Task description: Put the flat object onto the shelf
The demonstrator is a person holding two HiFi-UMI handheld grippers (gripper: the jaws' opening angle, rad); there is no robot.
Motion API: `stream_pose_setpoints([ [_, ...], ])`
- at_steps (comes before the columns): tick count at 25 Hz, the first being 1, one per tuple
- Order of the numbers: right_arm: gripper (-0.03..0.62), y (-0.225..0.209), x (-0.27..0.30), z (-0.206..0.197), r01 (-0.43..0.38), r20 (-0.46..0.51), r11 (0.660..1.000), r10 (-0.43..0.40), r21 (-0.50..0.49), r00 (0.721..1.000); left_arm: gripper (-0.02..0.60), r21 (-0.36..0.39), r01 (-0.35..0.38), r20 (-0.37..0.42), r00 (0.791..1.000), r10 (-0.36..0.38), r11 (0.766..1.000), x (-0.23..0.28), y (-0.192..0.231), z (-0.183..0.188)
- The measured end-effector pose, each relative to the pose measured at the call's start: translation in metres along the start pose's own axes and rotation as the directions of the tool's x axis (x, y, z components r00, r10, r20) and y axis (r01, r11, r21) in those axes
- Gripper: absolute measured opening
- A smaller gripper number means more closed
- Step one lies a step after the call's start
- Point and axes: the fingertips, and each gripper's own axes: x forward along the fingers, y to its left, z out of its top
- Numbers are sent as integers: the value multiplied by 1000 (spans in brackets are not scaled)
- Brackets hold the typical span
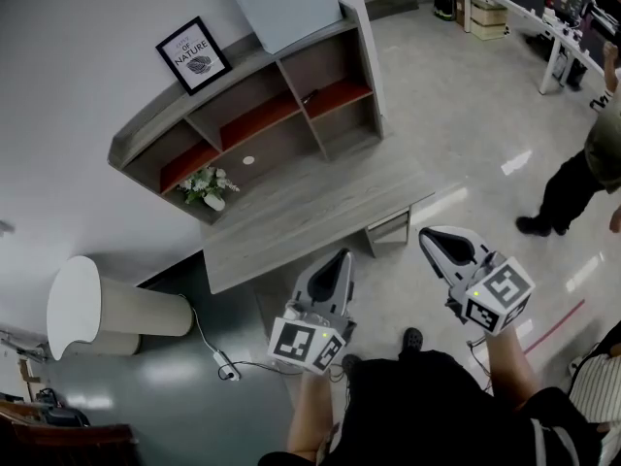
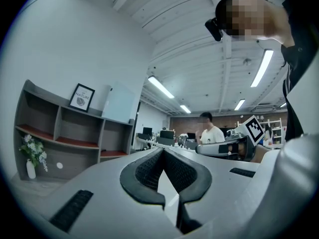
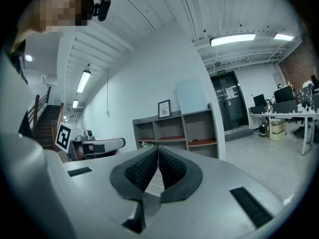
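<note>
L tool (image 1: 340, 257) & R tool (image 1: 429, 234) both clenched tight w/ nothing between, facing the shelf (image 1: 254, 115) across the grey tabletop (image 1: 320, 207), framed pic (image 1: 193, 55) up top.

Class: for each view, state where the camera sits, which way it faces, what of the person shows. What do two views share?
Head view: head-mounted, steeply down at floor and shelf; forearms, left gripper, right gripper show.
Left gripper view: on left gripper, along its shut jaws; shelf left, person upper right.
Right gripper view: on right gripper, along its shut jaws at the shelf; person upper left.
Shared: framed picture in both gripper views.
</note>
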Motion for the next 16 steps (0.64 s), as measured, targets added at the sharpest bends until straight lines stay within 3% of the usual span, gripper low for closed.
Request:
stream_pose_setpoints([
  [16, 12, 4, -8, -1, -7, -1, 1000, 7, -9, 1000, 14, -7, 0, 2, 1000, 0, 1000, -4, -13, -4],
])
